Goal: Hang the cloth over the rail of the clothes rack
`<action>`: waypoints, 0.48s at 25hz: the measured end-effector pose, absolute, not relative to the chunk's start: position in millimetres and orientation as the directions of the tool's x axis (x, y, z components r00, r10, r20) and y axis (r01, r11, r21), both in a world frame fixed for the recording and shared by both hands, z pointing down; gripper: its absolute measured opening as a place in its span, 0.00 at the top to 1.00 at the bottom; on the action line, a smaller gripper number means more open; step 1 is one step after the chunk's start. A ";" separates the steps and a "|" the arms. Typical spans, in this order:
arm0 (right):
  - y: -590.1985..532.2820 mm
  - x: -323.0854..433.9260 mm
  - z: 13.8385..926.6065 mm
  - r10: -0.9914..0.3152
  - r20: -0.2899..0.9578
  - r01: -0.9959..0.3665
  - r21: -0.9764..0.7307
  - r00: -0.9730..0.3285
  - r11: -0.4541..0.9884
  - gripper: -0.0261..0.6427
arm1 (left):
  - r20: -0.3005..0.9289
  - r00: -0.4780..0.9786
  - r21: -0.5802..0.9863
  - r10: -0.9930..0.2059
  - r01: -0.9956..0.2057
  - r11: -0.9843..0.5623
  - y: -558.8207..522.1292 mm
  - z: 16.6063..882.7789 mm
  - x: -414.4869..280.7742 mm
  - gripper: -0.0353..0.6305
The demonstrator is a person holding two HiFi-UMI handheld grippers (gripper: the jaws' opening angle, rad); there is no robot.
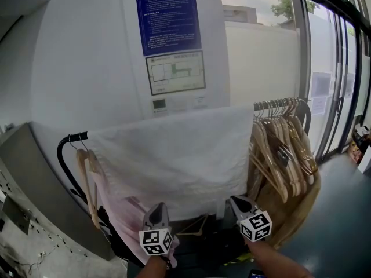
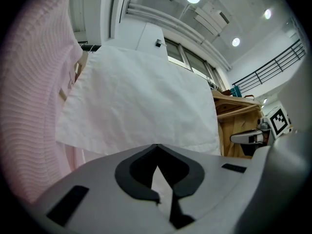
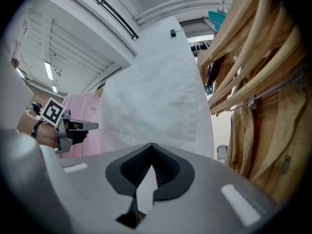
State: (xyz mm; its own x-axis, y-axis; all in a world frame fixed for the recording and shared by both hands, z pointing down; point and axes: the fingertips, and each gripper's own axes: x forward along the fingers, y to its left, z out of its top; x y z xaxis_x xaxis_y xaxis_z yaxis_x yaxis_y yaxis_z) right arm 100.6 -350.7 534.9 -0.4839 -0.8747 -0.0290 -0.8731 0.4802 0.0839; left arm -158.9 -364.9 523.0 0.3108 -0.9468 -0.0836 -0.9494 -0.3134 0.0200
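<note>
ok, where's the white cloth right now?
Head view, centre: the white cloth hangs draped over the rail, with the pink garment to its left and the wooden hangers to its right.

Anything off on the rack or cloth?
Nothing stands out. The white cloth hangs over the rail, spread fairly flat, between the pink garment and the wooden hangers.

A blue poster (image 1: 168,16) is on the white wall (image 1: 87,57), with a map (image 1: 175,72) just under it. Wooden hangers (image 1: 284,149) bunch at the right, above a tan coat (image 1: 297,206). A pink top (image 1: 124,216) hangs at the left.
</note>
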 end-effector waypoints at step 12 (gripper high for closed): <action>-348.1 97.1 531.8 -0.873 -0.029 -0.872 0.083 -0.487 0.483 0.96 | -0.080 0.315 0.019 -0.946 -0.948 -0.318 -363.2 520.3 -158.6 0.94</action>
